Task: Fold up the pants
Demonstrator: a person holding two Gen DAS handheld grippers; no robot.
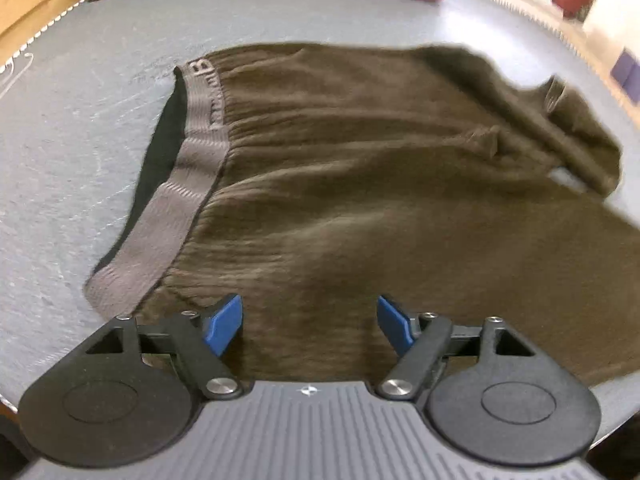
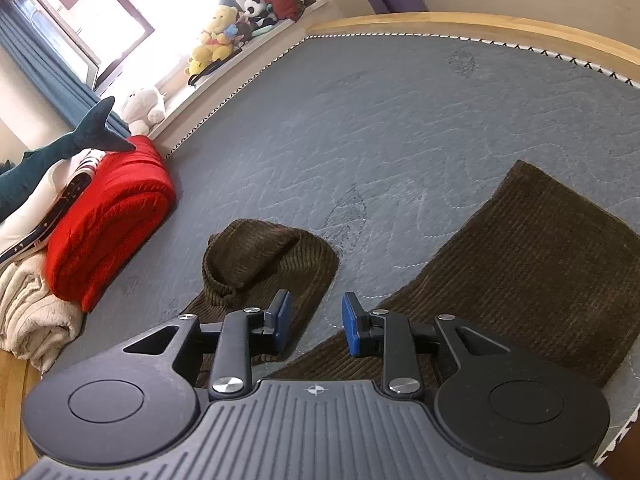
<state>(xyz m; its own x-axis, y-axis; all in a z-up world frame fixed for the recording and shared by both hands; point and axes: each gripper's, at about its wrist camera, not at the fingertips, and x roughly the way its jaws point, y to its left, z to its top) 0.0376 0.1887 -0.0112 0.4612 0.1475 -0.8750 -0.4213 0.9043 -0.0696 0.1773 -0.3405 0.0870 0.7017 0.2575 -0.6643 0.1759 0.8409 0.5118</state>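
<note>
Brown corduroy pants (image 1: 360,184) lie spread on a grey mattress (image 1: 72,168), with the grey elastic waistband (image 1: 180,184) at the left. My left gripper (image 1: 310,326) is open and empty, just above the near edge of the pants by the waistband. In the right wrist view one leg lies flat at the right (image 2: 532,272) and the other leg (image 2: 264,264) is crumpled with its end folded over. My right gripper (image 2: 316,326) is open and empty, over the gap between the two legs.
A folded red blanket (image 2: 108,224), a beige blanket (image 2: 28,316) and a shark plush (image 2: 60,148) sit at the mattress's left edge. Soft toys (image 2: 216,36) line a window ledge. A wooden bed frame (image 2: 480,24) borders the far side.
</note>
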